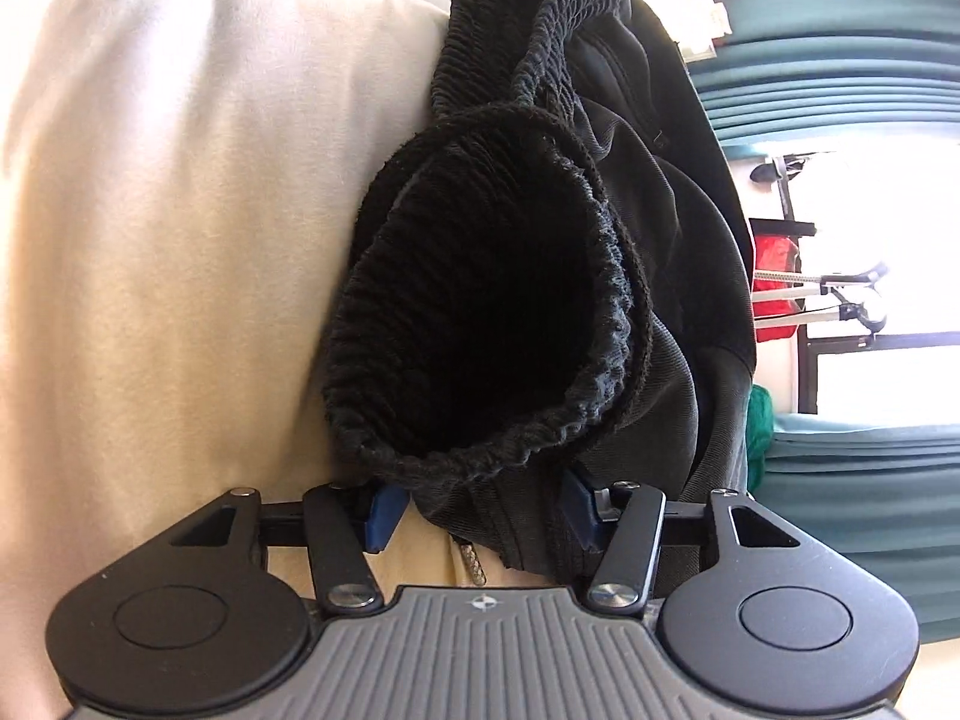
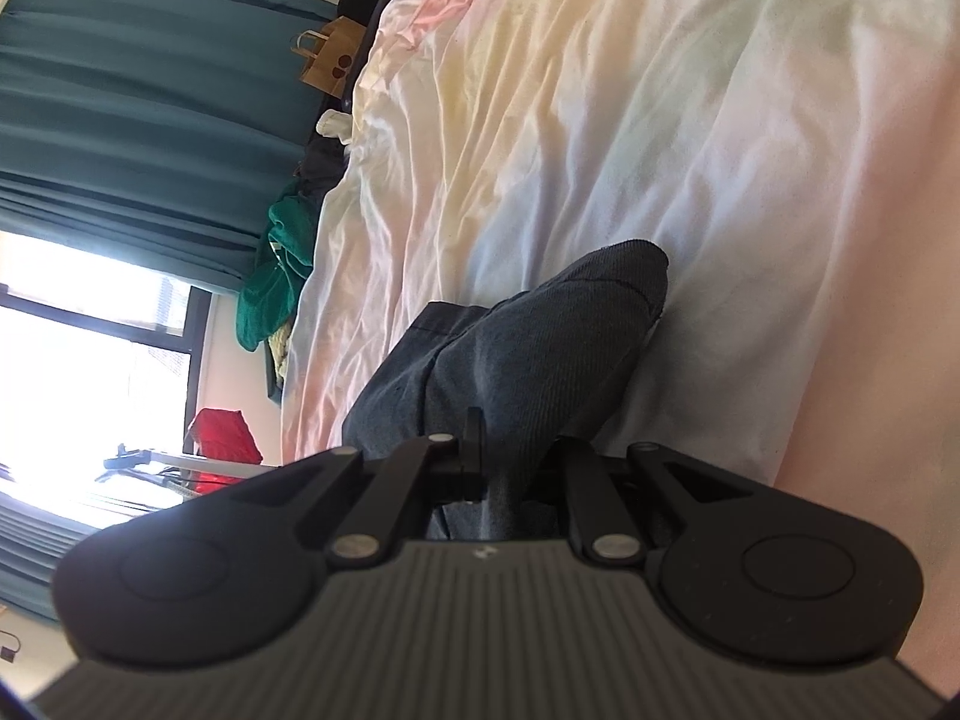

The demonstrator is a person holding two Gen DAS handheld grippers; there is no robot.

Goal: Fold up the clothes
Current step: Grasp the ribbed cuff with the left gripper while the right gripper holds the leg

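Observation:
In the left wrist view, a black garment (image 1: 660,252) with a ribbed elastic waistband (image 1: 498,312) bulges right in front of my left gripper (image 1: 480,510). Dark cloth fills the gap between the blue pads (image 1: 384,516), which stand apart on either side of it. In the right wrist view, my right gripper (image 2: 510,468) is shut on a fold of dark grey cloth (image 2: 540,348) that runs forward over the pale bedsheet (image 2: 660,120). Its fingertips are hidden in the cloth.
The wrinkled pastel bedsheet fills most of the right wrist view; a cream sheet (image 1: 180,210) lies left of the garment. Teal curtains (image 2: 120,108), a bright window (image 2: 78,360), a paper bag (image 2: 330,57), green clothes (image 2: 276,276) and a red bag (image 2: 225,432) are beside the bed.

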